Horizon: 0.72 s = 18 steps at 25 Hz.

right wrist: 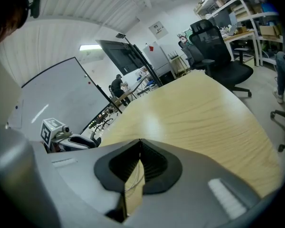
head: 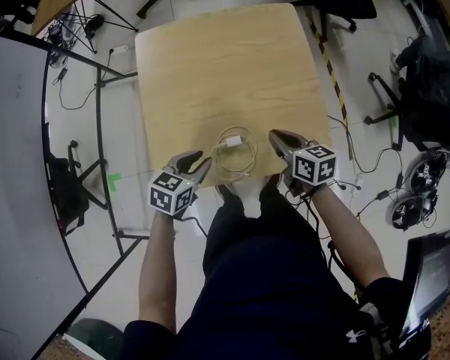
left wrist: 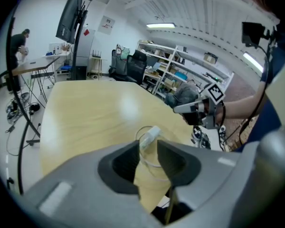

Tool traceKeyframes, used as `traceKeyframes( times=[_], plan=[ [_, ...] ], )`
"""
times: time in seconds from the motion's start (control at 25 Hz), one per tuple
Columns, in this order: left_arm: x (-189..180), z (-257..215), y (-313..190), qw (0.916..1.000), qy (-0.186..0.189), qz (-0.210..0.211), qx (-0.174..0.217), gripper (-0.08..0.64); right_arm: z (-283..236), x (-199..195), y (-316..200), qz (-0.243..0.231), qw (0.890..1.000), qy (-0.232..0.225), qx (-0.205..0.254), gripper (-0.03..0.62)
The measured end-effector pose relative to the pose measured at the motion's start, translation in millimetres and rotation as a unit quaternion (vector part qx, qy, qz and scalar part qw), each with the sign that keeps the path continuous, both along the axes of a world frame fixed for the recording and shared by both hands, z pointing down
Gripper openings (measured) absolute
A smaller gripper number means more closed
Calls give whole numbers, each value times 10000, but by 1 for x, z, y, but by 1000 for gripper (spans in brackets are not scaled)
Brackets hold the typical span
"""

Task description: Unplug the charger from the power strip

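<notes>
Pale wood-grain bench [head: 225, 58] carries only one thing: a small white charger block [head: 233, 139] with its thin white cable wound in a loose coil [head: 240, 163], lying close to the bench's near edge, between the two tools. No power strip shows in any view, so the charger looks already free of one, though a strip out of frame cannot be ruled out.

The left hand-held gripper [left wrist: 147, 148] has its jaws partly apart with nothing pressed between them; the charger and coil sit just beyond its tips. The right hand-held gripper [right wrist: 140, 144] is clenched on nothing, to the right of the coil.

Likely trouble from here:
- The coil sits near the bench edge, so a sideways nudge from the left jaws could push it over onto the person's lap or the floor.
- Closing on the thin cable instead of the block would give a poor hold; the loops could slide out or drag open.
- With the right jaws clenched, nothing steadies the light coil, so it may skate on the smooth wood when touched.
</notes>
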<state>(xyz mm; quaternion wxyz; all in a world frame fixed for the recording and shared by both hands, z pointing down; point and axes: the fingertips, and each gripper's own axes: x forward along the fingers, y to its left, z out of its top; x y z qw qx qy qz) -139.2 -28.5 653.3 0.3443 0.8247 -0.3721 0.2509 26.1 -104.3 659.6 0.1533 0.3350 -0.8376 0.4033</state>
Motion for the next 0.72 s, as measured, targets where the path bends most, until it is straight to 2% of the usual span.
traceKeyframes(
  times=[0.2,0.28,0.36,0.44,0.52,0.6,0.72],
  plan=[
    [-3,-26,14,9991,49,-283,297,117,-26,12,-2,89,9998,-91,150,11],
    [-1,-51,20,9980,123,-279,556,117,-41,12,-2,136,9994,-214,218,11],
    [5,-82,21,9946,152,-286,988,107,-62,12,1,170,9985,-414,320,11],
    [8,-109,16,9870,53,-382,1557,68,-89,10,7,128,9964,-603,577,11],
    [8,-133,8,9770,-114,-514,2068,3,-121,5,12,13,9921,-707,1038,9],
    [11,-153,2,9682,-209,-588,2421,2,-150,0,15,-43,9863,-699,1496,9],
    [23,-179,-2,9592,-121,-647,2750,2,-181,-6,19,-62,9773,-595,2031,11]
  ],
)
